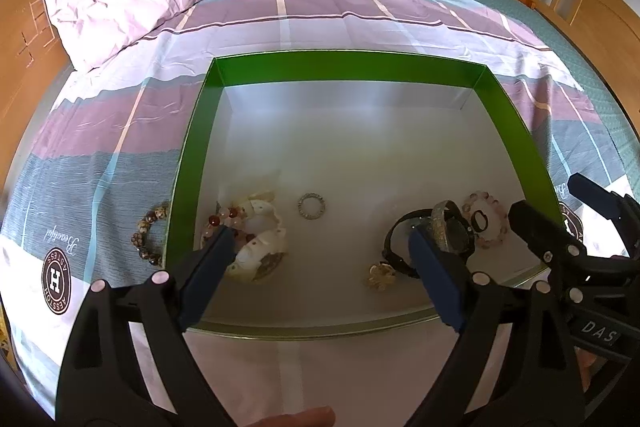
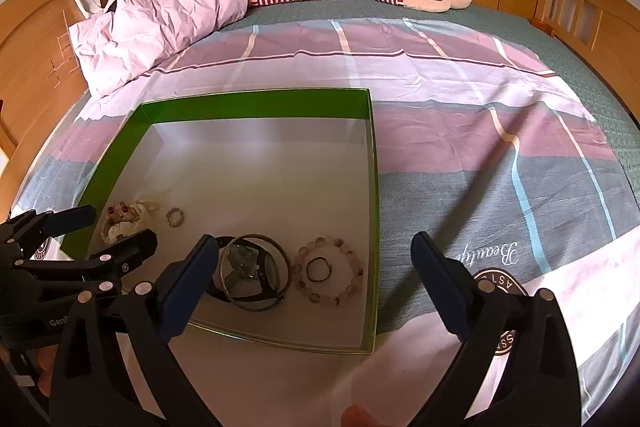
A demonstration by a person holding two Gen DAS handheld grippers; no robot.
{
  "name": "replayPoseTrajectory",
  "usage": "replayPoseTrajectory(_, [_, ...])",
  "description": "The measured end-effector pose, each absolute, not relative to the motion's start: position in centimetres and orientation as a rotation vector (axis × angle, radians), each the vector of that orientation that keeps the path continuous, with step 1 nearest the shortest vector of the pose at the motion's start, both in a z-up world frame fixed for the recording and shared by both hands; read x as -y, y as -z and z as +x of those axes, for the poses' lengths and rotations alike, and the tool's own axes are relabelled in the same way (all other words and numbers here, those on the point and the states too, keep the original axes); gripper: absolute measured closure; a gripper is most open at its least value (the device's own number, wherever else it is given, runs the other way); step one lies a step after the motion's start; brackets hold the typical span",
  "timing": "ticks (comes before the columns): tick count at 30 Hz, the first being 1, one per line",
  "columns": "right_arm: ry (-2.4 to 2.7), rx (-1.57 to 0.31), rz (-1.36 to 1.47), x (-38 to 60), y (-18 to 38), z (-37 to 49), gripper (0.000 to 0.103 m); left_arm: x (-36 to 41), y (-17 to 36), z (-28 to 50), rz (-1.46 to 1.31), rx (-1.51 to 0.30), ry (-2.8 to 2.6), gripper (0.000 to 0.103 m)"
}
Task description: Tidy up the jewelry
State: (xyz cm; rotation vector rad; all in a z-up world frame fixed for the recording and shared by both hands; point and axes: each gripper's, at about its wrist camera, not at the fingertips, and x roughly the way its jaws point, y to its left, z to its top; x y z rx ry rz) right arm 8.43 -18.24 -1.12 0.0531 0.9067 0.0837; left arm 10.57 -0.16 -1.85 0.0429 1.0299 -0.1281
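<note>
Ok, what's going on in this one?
A person is sorting jewelry into a green box on a bed. Both tools, left and right, hover open over its near edge, holding nothing. Several pieces already lie inside: a shell bracelet, a small ring, a pink bead bracelet and dark bangles. One brown bead bracelet lies outside on the bedsheet.

I'm holding my left gripper (image 1: pixel 320 247) w/ jaws spread wide, nothing btwn them. My right gripper (image 2: pixel 316 259) is hanging just beside it, also gaping wide, gripping nothing.
</note>
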Motion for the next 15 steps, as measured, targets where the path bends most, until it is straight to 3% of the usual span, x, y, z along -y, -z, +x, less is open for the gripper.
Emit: replayPoseTrajectory(15, [-0.082, -0.906, 0.052, 18.17, 1.13, 8.41, 0.006, 0.04, 1.77, 10.41, 0.051, -1.031, 0.120, 0.012])
